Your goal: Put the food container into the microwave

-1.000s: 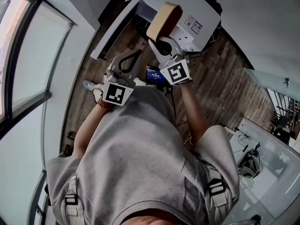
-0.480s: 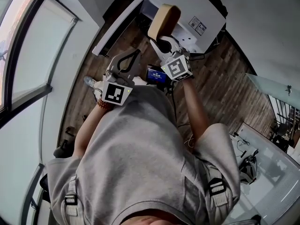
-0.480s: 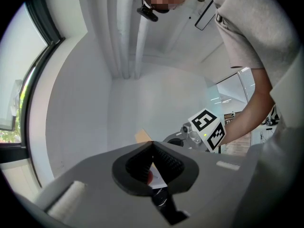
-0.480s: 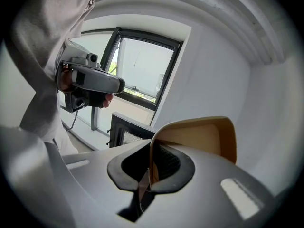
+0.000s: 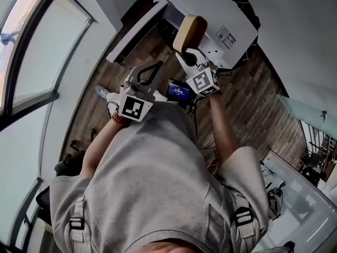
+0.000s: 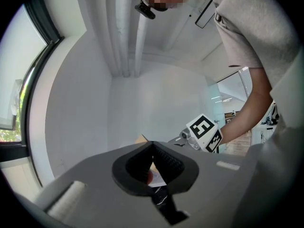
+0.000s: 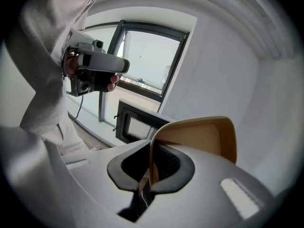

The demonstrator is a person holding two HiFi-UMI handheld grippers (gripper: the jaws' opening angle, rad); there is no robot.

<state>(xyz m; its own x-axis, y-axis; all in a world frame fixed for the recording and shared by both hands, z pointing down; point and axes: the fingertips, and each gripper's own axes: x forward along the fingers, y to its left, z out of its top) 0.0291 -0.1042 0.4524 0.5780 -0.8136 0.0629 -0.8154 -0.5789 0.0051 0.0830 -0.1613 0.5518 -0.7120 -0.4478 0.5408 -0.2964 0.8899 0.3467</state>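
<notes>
The microwave [image 5: 224, 9] is standing ahead of the person, its door [image 5: 138, 29] swinging open on the left side. The tan food container [image 5: 188, 31] is sitting on edge in the right gripper [image 5: 189, 54], whose jaws are pinching its rim, with its long axis pointing toward the cavity close ahead. The left gripper [image 5: 152, 67] is hovering beside and lower, jaws together on nothing.

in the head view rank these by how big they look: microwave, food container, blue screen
1. white box-shaped microwave
2. tan rounded food container, raised nearer the camera, so it looks large
3. small blue lit screen
</notes>
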